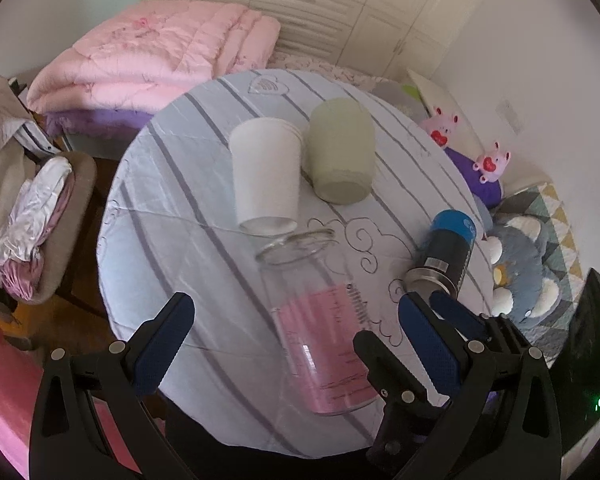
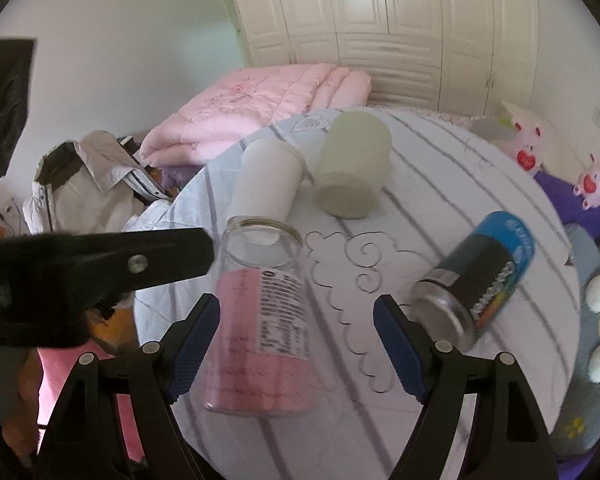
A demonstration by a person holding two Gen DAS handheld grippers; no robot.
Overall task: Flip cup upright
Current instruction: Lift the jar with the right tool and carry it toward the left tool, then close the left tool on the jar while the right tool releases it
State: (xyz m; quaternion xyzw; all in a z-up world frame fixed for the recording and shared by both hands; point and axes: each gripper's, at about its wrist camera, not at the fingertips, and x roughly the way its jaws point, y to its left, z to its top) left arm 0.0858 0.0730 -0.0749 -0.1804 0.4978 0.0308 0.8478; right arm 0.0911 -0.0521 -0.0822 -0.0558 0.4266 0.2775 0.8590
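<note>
Several cups lie on their sides on a round table (image 1: 172, 208) with a striped cloth. A clear glass cup with a pink label (image 1: 316, 328) (image 2: 260, 316) lies nearest, mouth facing away. Behind it lie a white paper cup (image 1: 266, 176) (image 2: 266, 184) and a pale green frosted cup (image 1: 340, 152) (image 2: 354, 168). A blue and black cup (image 1: 448, 252) (image 2: 480, 280) lies to the right. My left gripper (image 1: 296, 344) is open around the glass cup's base end. My right gripper (image 2: 298, 348) is open, just right of the glass cup. The right gripper also shows in the left wrist view (image 1: 428, 336).
A bed with a folded pink quilt (image 1: 156, 60) stands behind the table. A chair with clothes (image 1: 24, 184) is at the left. Plush toys (image 1: 528, 280) lie at the right. The table's near edge is just below my grippers.
</note>
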